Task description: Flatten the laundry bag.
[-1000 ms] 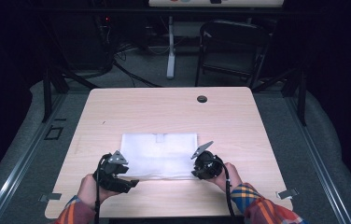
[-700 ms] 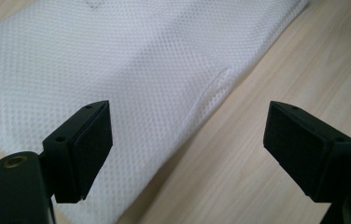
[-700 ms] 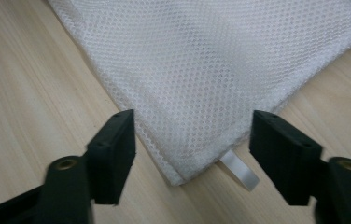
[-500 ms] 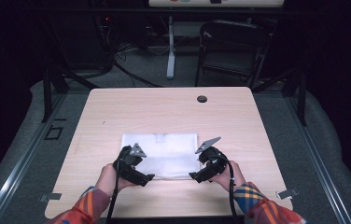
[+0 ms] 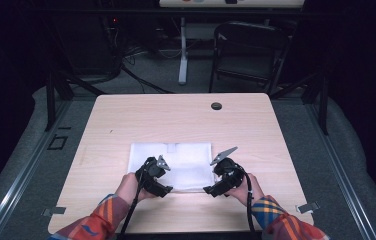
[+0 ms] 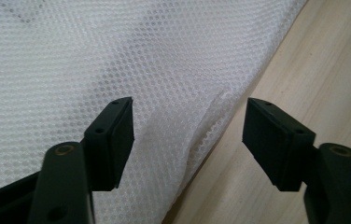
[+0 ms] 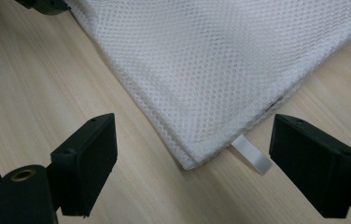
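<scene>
Mesh cloth (image 5: 172, 165) lies flat on the desk (image 5: 126, 120). I have the left gripper (image 6: 187, 135), just narrowing, straddling its near edge, and the right gripper (image 7: 192, 158) wide around its corner, both empty. Next I pinch.

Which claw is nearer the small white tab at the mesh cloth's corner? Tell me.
Right. The right claw straddles the corner with the white tab between its open jaws. The left claw straddles the mesh cloth edge further along.
</scene>
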Motion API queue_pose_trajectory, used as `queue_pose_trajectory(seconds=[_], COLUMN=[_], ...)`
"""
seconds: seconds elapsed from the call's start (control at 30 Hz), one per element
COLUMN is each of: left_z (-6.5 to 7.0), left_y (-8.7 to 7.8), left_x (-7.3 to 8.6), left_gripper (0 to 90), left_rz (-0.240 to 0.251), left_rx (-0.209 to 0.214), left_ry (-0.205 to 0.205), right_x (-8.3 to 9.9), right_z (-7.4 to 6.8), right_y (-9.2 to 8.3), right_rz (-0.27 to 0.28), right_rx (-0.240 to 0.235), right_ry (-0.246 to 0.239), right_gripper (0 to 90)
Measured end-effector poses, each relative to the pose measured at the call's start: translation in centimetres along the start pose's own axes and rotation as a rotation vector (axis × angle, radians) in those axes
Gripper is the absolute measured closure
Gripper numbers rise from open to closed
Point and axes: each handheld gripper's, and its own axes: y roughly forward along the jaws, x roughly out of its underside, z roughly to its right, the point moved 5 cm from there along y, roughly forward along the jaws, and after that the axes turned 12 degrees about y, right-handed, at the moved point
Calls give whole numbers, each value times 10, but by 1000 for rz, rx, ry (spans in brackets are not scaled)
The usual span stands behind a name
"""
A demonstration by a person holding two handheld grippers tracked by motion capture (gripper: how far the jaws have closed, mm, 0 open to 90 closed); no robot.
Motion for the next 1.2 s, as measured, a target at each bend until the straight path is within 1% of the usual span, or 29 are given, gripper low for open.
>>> queue_pose_trajectory(seconds=[0.1,0.23,0.27,0.3,0.4,0.43,0.53,0.6,0.63,0.73,0.77,0.8,0.93,1.03,1.1,1.17,1.2], left_z=[0,1,1,1,1,1,0,-1,-1,-1,-1,-1,-1,-1,-1,-2,-2], left_y=[3,8,9,9,11,12,14,14,15,16,16,16,16,17,17,17,16], left_x=[1,5,5,6,6,7,8,8,8,8,8,8,8,8,8,8,8], left_gripper=[450,522,537,580,648,658,699,723,736,765,775,781,802,820,850,862,865], left_rz=[-8,-28,-35,-40,-47,-49,-51,-49,-48,-45,-44,-43,-49,-50,-50,-45,-40], left_rx=[6,25,23,32,31,34,25,22,19,12,11,10,0,-4,-12,-12,-15], left_ry=[16,30,37,49,69,70,87,97,101,107,110,111,123,137,138,144,139], right_x=[0,0,0,0,1,1,0,0,0,0,0,0,0,1,1,1,1], right_z=[-1,-2,-2,-2,-2,-2,-4,-5,-6,-7,-7,-8,-9,-11,-12,-14,-14], right_y=[1,1,1,1,3,3,4,4,5,5,5,6,5,6,6,7,7], right_rz=[3,-5,-5,-6,-2,0,5,4,9,-2,2,6,0,5,-3,-2,-9], right_rx=[-3,-5,-4,-4,-10,-12,-16,-19,-22,-22,-21,-27,-22,-28,-25,-30,-28], right_ry=[-1,-8,-9,-9,-9,-8,-3,-18,-15,-27,-25,-23,-29,-31,-35,-41,-49], right_gripper=[157,161,164,171,206,210,242,256,264,286,306,314,348,367,384,399,420])
